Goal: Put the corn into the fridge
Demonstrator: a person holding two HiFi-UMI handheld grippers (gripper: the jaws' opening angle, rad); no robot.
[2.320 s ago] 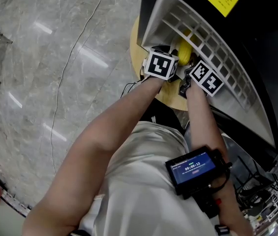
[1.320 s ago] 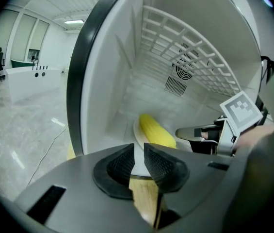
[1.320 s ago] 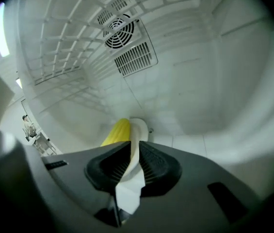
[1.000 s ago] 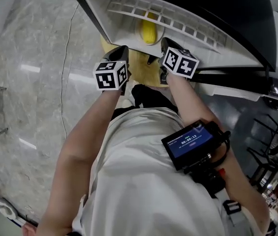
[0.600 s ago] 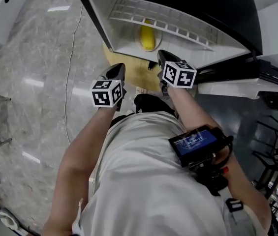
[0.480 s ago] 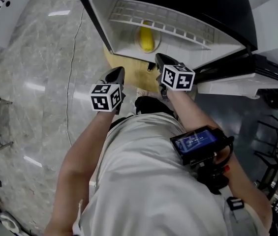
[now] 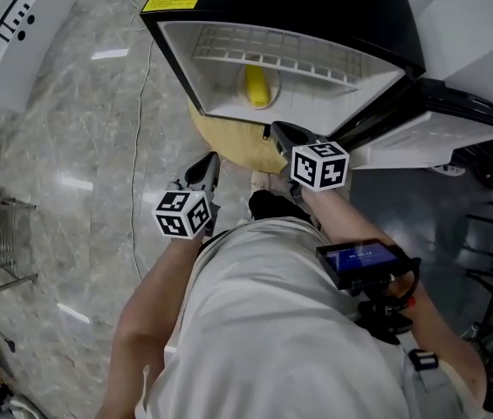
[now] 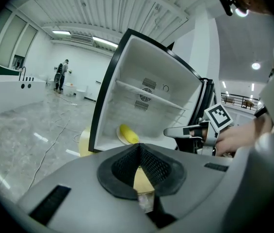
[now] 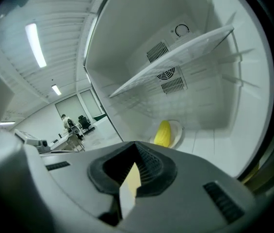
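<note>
Corn [image 7: 256, 85]: lies on a white plate [image 9: 176, 129] on the bottom of the fridge [image 7: 229, 110], under the wire shelf [image 9: 175, 57], well apart from both grippers.
Fridge: door open, white inside and black outside; a round yellow surface [image 7: 229, 143] shows just below its open front.
Left gripper [image 7: 209, 162]: held out in front of the fridge, off to the left of the opening; its fingers [image 8: 155, 167] are pressed together with nothing between them.
Right gripper [image 7: 275, 132]: closer to the opening, pointing in towards the corn; its fingers [image 9: 151, 171] are closed together, holding nothing.
Person: stands on the grey marble floor [image 7: 71, 147] with a small screen [image 7: 359, 260] strapped to the right forearm.
</note>
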